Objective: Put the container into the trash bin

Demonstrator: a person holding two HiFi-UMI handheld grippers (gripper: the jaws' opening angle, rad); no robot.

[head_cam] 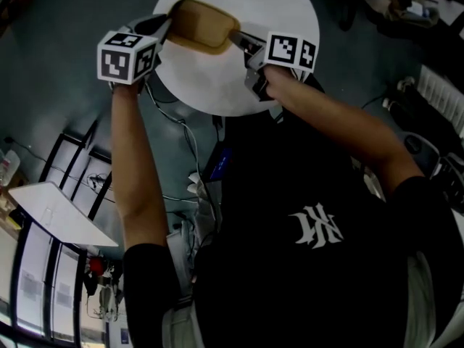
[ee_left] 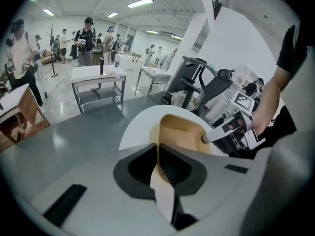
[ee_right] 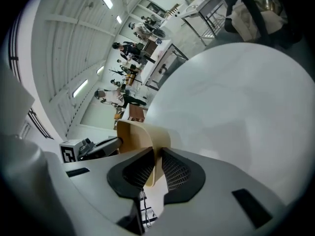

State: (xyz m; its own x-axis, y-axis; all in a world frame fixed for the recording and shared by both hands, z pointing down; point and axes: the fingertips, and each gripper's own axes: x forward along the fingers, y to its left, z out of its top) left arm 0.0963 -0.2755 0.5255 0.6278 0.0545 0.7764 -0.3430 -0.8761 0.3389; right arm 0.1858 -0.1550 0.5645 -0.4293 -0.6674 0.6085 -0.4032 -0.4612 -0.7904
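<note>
Jaws clamped on the tan container, one pair per side
left gripper pinches its 9 o'clock rim; right gripper its 3 o'clock rim; container at 12 o'clock, over the white counter

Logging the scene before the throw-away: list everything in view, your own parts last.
container: one, tan, over the table, gripped at both ends
table: one, white, round, under the container
floor: grey, all around the table
cables: several, pale, on the floor by the table
bench: one, white-topped, far back in the left gripper view
people: several, far back in the hall
left gripper: one, shut on the container's left end
right gripper: one, shut on its right end
arms: two, bare, behind the grippers
</note>
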